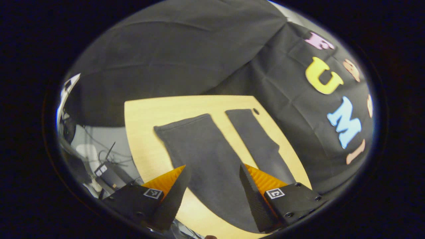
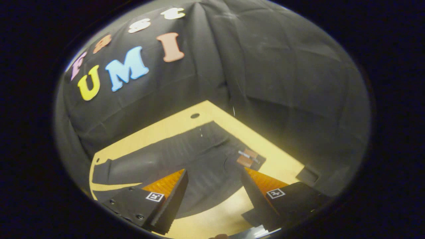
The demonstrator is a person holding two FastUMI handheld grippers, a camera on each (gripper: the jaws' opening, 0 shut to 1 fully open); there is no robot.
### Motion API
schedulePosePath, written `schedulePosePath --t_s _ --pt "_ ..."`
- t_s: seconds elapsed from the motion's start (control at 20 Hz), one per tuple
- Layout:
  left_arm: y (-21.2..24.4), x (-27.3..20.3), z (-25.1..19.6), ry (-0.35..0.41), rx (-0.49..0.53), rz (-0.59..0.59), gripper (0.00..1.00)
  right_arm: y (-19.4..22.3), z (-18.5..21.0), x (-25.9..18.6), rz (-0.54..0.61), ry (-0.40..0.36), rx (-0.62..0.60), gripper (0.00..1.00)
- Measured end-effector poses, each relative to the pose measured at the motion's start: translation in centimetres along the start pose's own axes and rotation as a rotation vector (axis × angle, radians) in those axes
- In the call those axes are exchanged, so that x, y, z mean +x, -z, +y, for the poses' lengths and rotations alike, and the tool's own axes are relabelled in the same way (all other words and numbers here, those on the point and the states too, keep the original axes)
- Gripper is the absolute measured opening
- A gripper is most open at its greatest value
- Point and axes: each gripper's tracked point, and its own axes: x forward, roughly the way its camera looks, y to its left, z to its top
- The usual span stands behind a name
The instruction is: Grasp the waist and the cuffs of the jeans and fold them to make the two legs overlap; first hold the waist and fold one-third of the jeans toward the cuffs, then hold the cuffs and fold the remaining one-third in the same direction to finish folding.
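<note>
Dark jeans (image 1: 212, 156) lie spread flat on the pale wooden table (image 1: 146, 132), the two legs apart in a V. In the left gripper view the cuffs (image 1: 182, 124) point away from me and my left gripper (image 1: 214, 172) hangs open above the nearer leg, holding nothing. In the right gripper view the jeans (image 2: 186, 156) show their waist end, with a brown label (image 2: 247, 158) near the waistband. My right gripper (image 2: 214, 176) hovers open over the seat of the jeans, nothing between its fingers.
Black cloth walls stand close behind the table on two sides. A small round hole (image 1: 255, 111) marks the table near its far corner. Beyond the table's left edge, cables and a dark box (image 1: 108, 172) lie on the floor.
</note>
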Motion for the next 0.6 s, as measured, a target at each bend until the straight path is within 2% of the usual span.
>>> schedulePosePath --t_s 0.15,0.25,0.4,0.6 --pt "-0.8 1.7 4.3 -0.074 -0.088 0.066 0.97 3.4 0.2 1.6 0.137 0.008 0.185 0.96" --pt "-1.0 3.1 5.8 -0.111 -0.117 0.115 0.98 4.9 0.2 2.7 0.183 0.041 0.281 0.96" --pt "-1.2 5.7 7.1 -0.119 -0.161 0.164 0.97 5.8 -0.5 3.5 0.206 0.066 0.433 0.97" --pt "-0.4 7.7 7.0 -0.122 -0.19 0.202 0.98 6.6 -2.7 4.7 0.227 0.113 0.571 0.97"
